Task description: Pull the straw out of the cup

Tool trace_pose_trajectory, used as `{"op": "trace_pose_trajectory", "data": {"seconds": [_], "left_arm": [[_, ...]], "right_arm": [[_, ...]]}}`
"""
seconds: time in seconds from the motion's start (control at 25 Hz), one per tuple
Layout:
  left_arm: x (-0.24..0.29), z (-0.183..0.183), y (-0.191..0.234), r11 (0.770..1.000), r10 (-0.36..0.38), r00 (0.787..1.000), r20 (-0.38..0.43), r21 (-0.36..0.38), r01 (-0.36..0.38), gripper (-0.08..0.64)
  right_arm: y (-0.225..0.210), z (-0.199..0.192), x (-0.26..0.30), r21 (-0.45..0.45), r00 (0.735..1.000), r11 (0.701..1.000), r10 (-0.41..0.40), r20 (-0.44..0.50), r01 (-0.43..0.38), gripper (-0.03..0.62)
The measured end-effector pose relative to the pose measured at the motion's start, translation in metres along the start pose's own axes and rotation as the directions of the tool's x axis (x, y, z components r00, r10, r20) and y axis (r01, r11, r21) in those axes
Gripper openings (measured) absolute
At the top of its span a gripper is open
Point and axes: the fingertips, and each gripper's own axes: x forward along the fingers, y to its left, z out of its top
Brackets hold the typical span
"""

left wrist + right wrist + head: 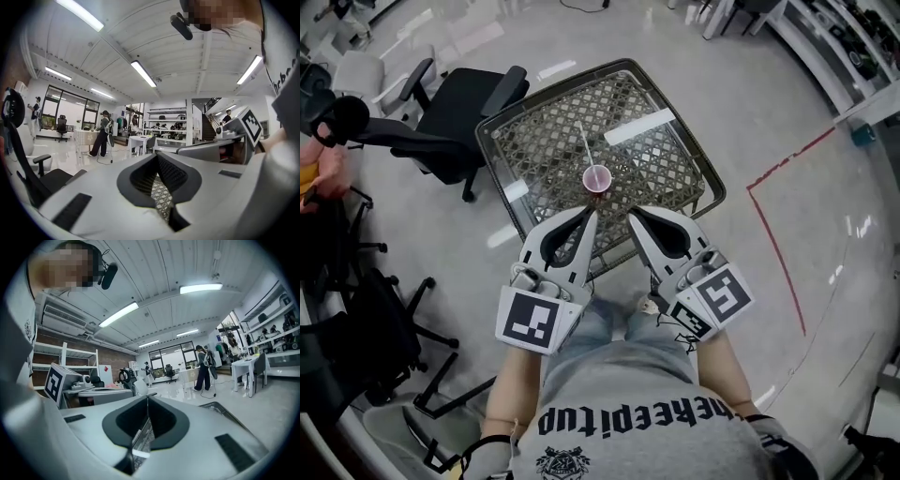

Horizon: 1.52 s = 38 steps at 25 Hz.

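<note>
A small pink cup (596, 178) stands near the front edge of a glass-topped lattice table (544, 131). A thin white straw (585, 142) leans out of it, up and to the left. My left gripper (592, 217) hovers just short of the cup on its near left, jaws shut and empty. My right gripper (632, 217) is beside it, near right of the cup, also shut with nothing in it. In the left gripper view the gripper (157, 156) shows its tips meeting over the lattice. The right gripper (148, 397) looks the same in its own view. Neither gripper view shows the cup.
A black office chair (455, 117) stands left of the table, with more chair bases (356, 309) on the near left. A red tape line (773, 234) runs across the floor at the right. People stand far off in the room (101, 133).
</note>
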Motion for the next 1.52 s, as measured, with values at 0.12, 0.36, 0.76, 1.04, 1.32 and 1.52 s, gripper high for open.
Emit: {"op": "trace_pose_trajectory", "data": {"seconds": [0.12,0.36,0.76,1.04,1.32,1.52], "left_arm": [[0.002,0.004,0.009,0.999,-0.032,0.999,0.033,0.023,0.032,0.025],[0.001,-0.006,0.021,0.996,-0.089,0.995,-0.035,0.000,0.089,0.025],[0.000,-0.011,0.032,0.989,-0.148,0.989,-0.003,0.008,0.148,0.025],[-0.002,-0.013,0.034,0.989,-0.150,0.988,-0.020,-0.017,0.150,0.025],[-0.001,-0.018,0.044,0.994,-0.106,0.994,-0.033,-0.030,0.105,0.025],[0.010,-0.022,0.052,0.997,-0.070,0.997,-0.038,-0.040,0.069,0.025]], "right_arm": [[0.000,0.000,0.007,0.009,0.999,0.999,-0.034,0.007,0.034,0.036],[0.002,-0.002,0.019,0.021,0.996,0.996,-0.090,0.013,0.089,0.037],[0.011,-0.011,0.025,0.027,0.988,0.988,-0.154,-0.003,0.154,0.038],[0.007,-0.012,0.023,0.027,0.985,0.985,-0.171,-0.015,0.171,0.041],[-0.003,-0.013,0.034,0.020,0.990,0.990,-0.140,-0.033,0.141,0.046],[-0.018,-0.017,0.048,0.019,0.993,0.994,-0.105,-0.055,0.106,0.046]]}}
